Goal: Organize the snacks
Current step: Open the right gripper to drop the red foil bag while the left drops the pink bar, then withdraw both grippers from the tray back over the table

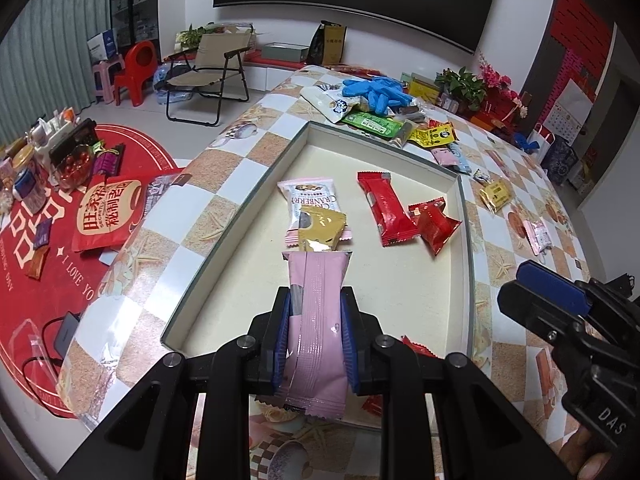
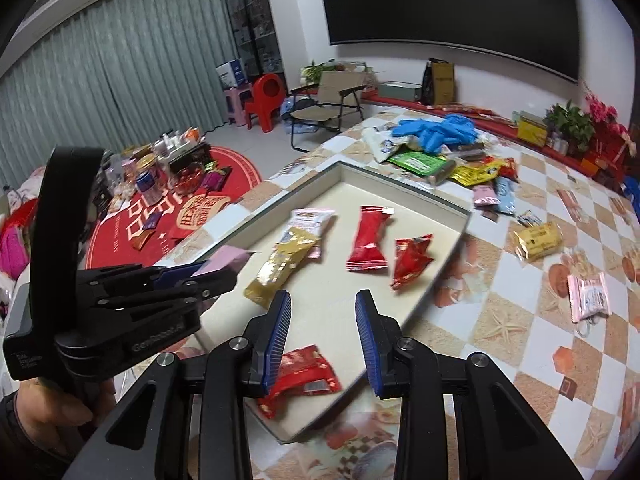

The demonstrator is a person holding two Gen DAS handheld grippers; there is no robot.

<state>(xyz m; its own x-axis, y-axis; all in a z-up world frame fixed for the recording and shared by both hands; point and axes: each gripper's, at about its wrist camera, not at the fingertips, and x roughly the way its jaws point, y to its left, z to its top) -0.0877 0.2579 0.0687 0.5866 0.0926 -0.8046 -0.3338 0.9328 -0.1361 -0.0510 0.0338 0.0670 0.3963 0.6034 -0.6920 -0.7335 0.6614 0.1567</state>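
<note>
My left gripper (image 1: pixel 316 300) is shut on a pink snack packet (image 1: pixel 318 328) and holds it above the near end of the cream tray (image 1: pixel 420 280). In the right wrist view the same packet (image 2: pixel 228 258) sticks out of the left gripper (image 2: pixel 216 276) over the tray (image 2: pixel 352 188). My right gripper (image 2: pixel 324 300) is open and empty above the tray's near part, over a red packet (image 2: pixel 304 372). In the tray lie a gold packet (image 1: pixel 322 230), a white cranberry packet (image 1: pixel 310 196) and two red packets (image 1: pixel 386 210), (image 1: pixel 436 224).
A pile of snacks with blue gloves (image 1: pixel 376 90) lies on the checkered table beyond the tray. Loose packets, gold (image 2: pixel 538 240) and pink (image 2: pixel 590 296), lie right of the tray. The table edge drops left to a red rug (image 1: pixel 48 240) with clutter.
</note>
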